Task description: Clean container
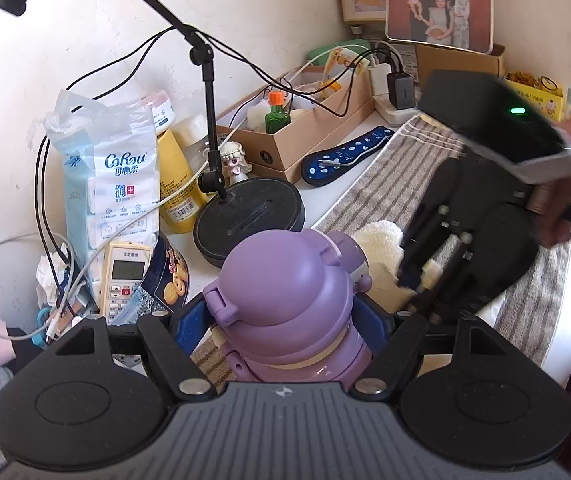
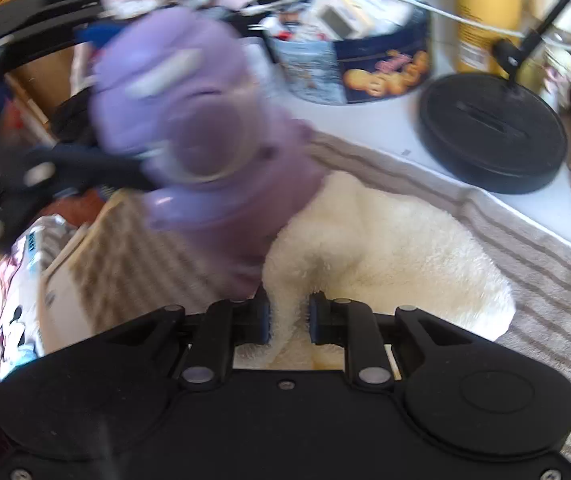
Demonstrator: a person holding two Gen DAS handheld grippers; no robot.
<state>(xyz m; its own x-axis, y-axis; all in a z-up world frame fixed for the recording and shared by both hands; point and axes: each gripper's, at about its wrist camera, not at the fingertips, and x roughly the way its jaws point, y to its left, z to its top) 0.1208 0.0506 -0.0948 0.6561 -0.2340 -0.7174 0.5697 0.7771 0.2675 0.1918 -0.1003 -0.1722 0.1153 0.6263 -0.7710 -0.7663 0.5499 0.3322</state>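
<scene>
Nearest in the left wrist view, the left gripper is clamped around the body of the purple bottle, holding it upright over the striped towel at the table's edge. Just beside it the right gripper is pinched tight on a fluffy white cloth, which is bunched up against the bottle's side. So I'd say we're mid-wipe: bottle steadied, cloth rubbing the outside. The next move probably wants the cloth dragged around or up toward the lid while the left hand keeps the bottle from twisting. The right wrist view shows the cloth grip up close, though the bottle is blurred there. The left view gives the bottle's hinged lid sharp, closed as far as I can tell, plus the clutter further back: cookie tin, black round stand base, cardboard box.
</scene>
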